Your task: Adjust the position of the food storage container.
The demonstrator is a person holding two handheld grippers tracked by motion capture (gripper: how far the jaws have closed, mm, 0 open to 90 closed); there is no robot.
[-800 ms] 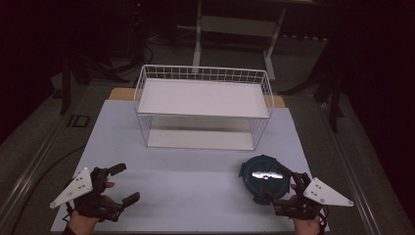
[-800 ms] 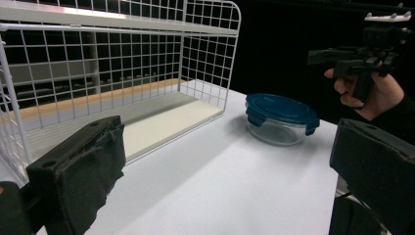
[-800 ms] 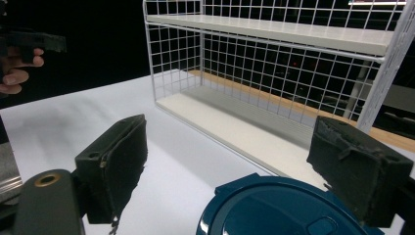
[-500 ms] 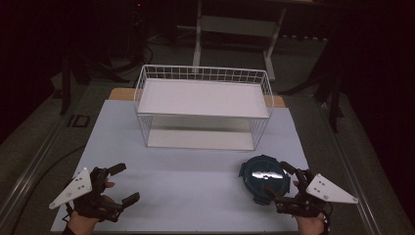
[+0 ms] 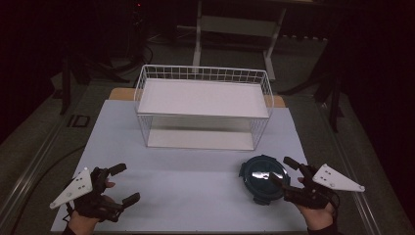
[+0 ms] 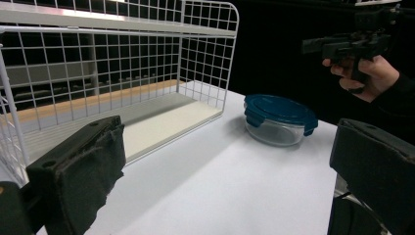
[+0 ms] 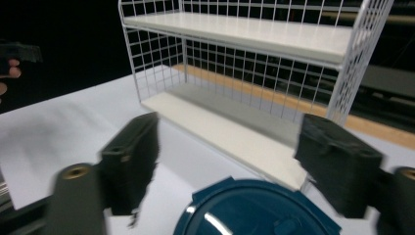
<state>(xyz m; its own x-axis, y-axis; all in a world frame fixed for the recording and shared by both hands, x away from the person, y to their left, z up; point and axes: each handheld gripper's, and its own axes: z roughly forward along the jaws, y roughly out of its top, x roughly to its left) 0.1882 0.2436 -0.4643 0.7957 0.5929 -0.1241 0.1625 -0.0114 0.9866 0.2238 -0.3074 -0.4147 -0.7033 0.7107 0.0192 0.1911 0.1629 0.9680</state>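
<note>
A round glass container with a dark blue clip lid (image 5: 260,177) sits on the white table top (image 5: 195,171) at the front right. My right gripper (image 5: 284,171) is open at its right edge, one jaw over the lid and one beside it, neither pressing. In the right gripper view, the lid (image 7: 254,210) lies low between the right gripper's (image 7: 235,161) wide-apart jaws. My left gripper (image 5: 125,183) is open at the front left with nothing between its jaws. The left gripper (image 6: 227,176) view shows the container (image 6: 279,117) farther off.
A white wire rack (image 5: 147,132) with two white shelves stands at the middle back of the table, its open side facing me. The rack (image 6: 122,73) and the other hand with its gripper (image 6: 342,44) appear in the left gripper view. Dark floor surrounds the table.
My right gripper has shifted a little away from me and to the right, alongside the container. The left gripper and the container have stayed put.
</note>
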